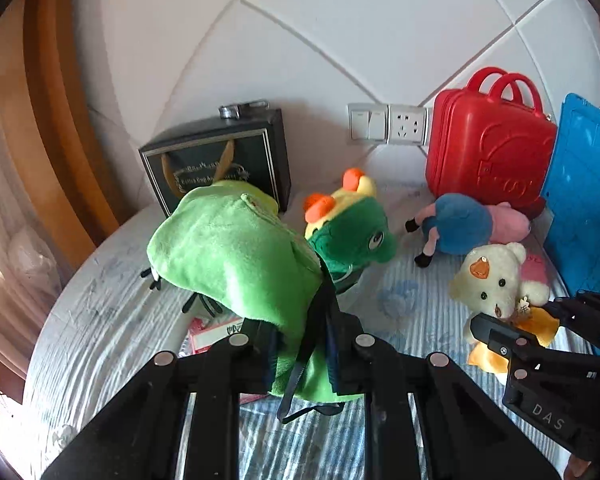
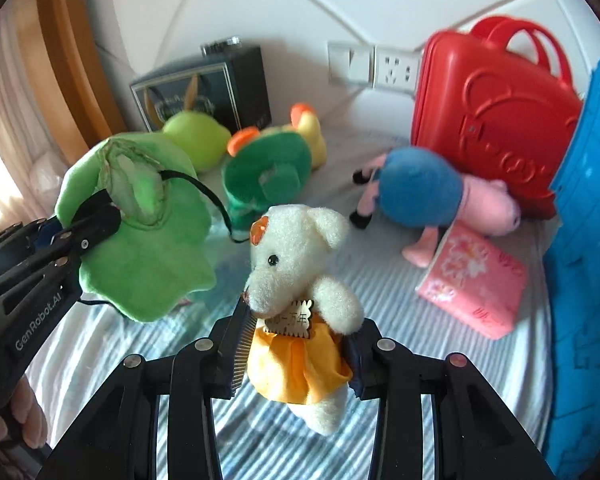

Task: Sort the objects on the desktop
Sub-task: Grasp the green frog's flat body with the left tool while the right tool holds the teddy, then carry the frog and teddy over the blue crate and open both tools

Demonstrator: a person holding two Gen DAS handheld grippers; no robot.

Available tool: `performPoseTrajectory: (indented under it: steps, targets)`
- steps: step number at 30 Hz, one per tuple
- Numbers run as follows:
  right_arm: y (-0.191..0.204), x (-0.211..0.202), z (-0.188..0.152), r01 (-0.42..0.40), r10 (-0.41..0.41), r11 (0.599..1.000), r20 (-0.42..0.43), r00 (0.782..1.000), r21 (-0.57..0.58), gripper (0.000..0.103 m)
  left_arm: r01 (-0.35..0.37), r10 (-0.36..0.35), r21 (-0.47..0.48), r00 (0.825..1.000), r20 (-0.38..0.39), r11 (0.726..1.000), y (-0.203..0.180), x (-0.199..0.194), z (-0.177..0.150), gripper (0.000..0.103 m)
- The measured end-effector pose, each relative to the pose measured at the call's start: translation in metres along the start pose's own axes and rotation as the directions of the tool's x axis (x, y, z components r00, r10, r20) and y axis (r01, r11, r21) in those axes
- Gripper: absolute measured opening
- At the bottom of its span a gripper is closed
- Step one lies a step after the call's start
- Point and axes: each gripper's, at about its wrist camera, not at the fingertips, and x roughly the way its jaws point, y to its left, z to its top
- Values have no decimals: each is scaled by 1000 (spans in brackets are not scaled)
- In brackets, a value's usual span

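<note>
Plush toys are everywhere on this striped bench (image 1: 100, 320), and you've got one in each hand. Your left gripper (image 1: 300, 360) has its fingers clamped on the light green plush (image 1: 228, 256), held up off the surface with a black cord dangling from it. Your right gripper (image 2: 296, 356) is squeezed on the cream teddy bear (image 2: 296, 248) right at its yellow skirt, also lifted.

Behind those, the dark green frog toy (image 1: 352, 236) sits mid-bench, and the blue-and-pink pig plush (image 2: 428, 196) lies on its side, touching the red toy suitcase (image 2: 496, 112). A pink packet (image 2: 472, 288) leans by the pig, just beside the blue panel (image 2: 588, 240) on the right edge. A dark gift bag (image 1: 220, 156) stands at the back wall, maybe with a small tin on top, hard to tell.
</note>
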Motion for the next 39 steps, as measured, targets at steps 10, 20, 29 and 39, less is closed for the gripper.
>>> performPoseTrajectory:
  steps: [10, 20, 29, 39]
  targets:
    - [14, -107, 6, 63, -65, 998, 201, 978, 17, 39, 1, 0, -6, 992, 129, 1000, -2, -90, 11, 18]
    - [3, -251, -21, 218, -242, 970, 444, 863, 106, 39, 59, -75, 64, 956, 283, 996, -52, -192, 7, 18]
    - [-71, -380, -77, 352, -441, 897, 512, 737, 266, 39, 178, -247, 199, 880, 407, 964, -170, -274, 17, 18]
    - [-186, -448, -141, 465, -623, 777, 413, 664, 425, 39, 296, -442, 374, 800, 405, 879, -327, -338, 21, 18]
